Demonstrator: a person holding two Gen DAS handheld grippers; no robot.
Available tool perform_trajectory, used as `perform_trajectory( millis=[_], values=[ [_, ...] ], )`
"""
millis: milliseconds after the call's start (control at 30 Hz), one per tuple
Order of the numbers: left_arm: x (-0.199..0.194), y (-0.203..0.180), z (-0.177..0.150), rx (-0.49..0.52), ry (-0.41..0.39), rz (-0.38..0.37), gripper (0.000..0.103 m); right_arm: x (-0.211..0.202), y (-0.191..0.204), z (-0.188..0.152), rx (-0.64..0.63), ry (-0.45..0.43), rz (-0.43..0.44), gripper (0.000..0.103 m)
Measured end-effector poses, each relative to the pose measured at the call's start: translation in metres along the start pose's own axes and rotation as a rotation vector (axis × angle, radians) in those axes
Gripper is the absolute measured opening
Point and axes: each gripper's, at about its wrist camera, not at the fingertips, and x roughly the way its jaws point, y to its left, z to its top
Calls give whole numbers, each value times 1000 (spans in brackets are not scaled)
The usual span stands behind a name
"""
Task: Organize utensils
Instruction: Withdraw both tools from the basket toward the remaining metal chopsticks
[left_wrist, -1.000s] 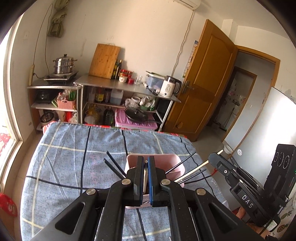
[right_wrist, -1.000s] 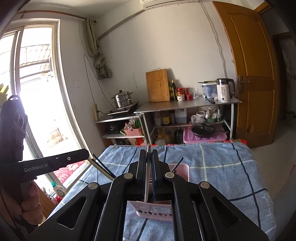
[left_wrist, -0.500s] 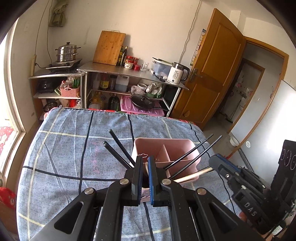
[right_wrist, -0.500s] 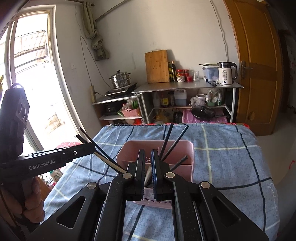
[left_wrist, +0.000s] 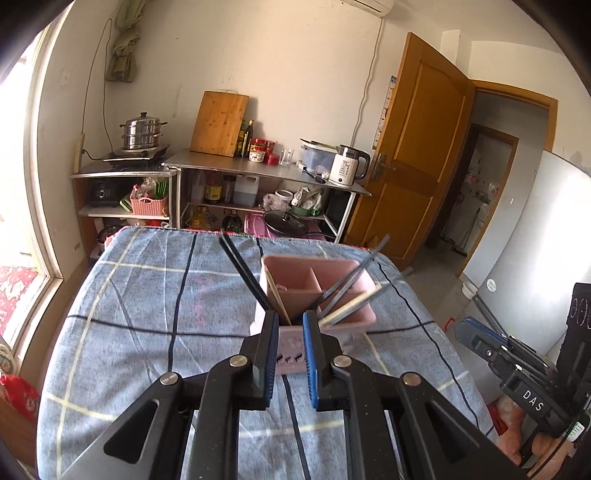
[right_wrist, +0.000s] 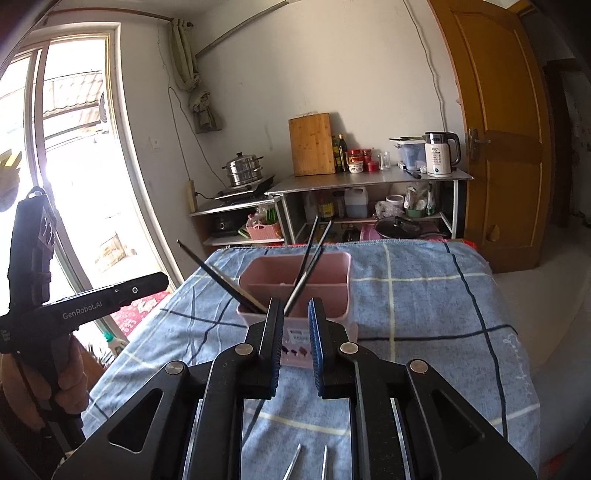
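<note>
A pink utensil holder with compartments stands on the blue checked cloth. Black chopsticks lean out to its left, dark ones and a pale one to its right. My left gripper hangs just above the holder's near wall, jaws opening, nothing between them. In the right wrist view the same holder carries black chopsticks and a dark pair. My right gripper is at its near rim, jaws opening and empty. Each gripper shows in the other's view: right gripper, left gripper.
Behind the table stand metal shelves with a steamer pot, a cutting board and a kettle. A wooden door is at the right, a window at the left. Two thin metal tips poke in at the lower edge.
Both grippers came down and closer to the pink holder. Their jaws parted, and the sticks pinched in them earlier are no longer between the pads.
</note>
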Motion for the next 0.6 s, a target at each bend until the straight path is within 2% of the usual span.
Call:
perform_trajectory(
  millis=[267,600],
  values=[
    [-3,-20,-67,9,89,-40,13,-20,-15,-60,12,110,-24,14],
    [-3,-37,-126,15,176,-42,13,-40,-20,-104,27,161,-33,14]
  ],
)
